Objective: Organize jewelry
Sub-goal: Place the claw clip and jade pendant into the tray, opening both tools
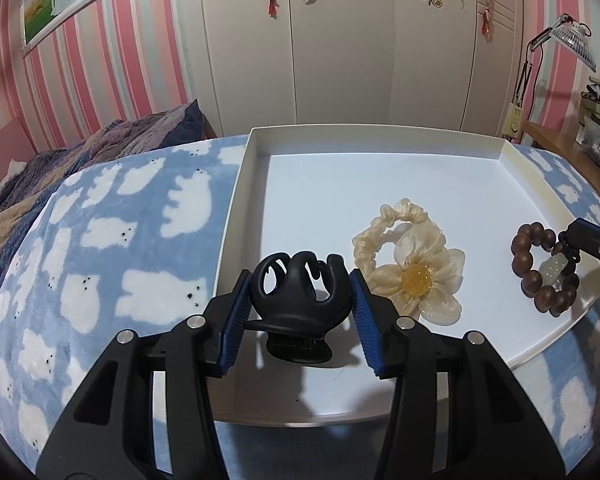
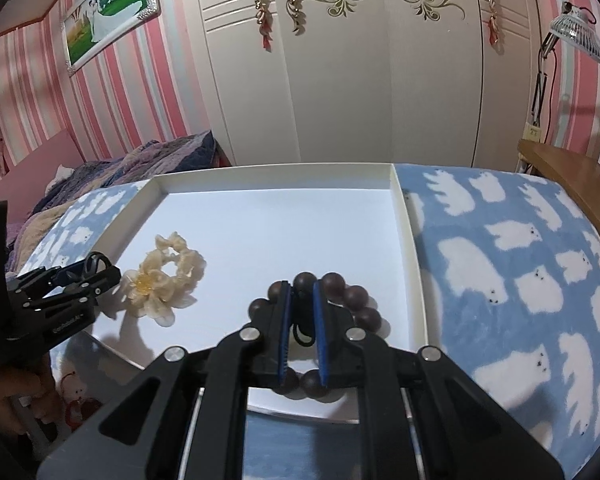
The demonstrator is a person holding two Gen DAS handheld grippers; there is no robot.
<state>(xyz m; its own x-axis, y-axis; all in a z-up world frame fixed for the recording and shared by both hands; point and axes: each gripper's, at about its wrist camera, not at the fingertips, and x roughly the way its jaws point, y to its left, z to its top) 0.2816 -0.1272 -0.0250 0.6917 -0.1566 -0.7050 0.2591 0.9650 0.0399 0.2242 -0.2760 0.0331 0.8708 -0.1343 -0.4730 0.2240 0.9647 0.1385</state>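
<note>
1. Jewelry lay inside a shallow white tray (image 1: 236, 200) on a blue bear-print blanket (image 1: 100, 248); the tray's far half was bare floor up to the rim.
2. Cream flower scrunchie (image 1: 408, 264) rested mid-tray, apart from both walls.
3. Left gripper (image 1: 300, 300) pinched a black claw clip (image 1: 296, 292) over the tray's near-left part.
4. Right gripper (image 2: 302, 320), fingers nearly together, clamped a brown bead bracelet (image 2: 356, 296) near the right wall.
</note>
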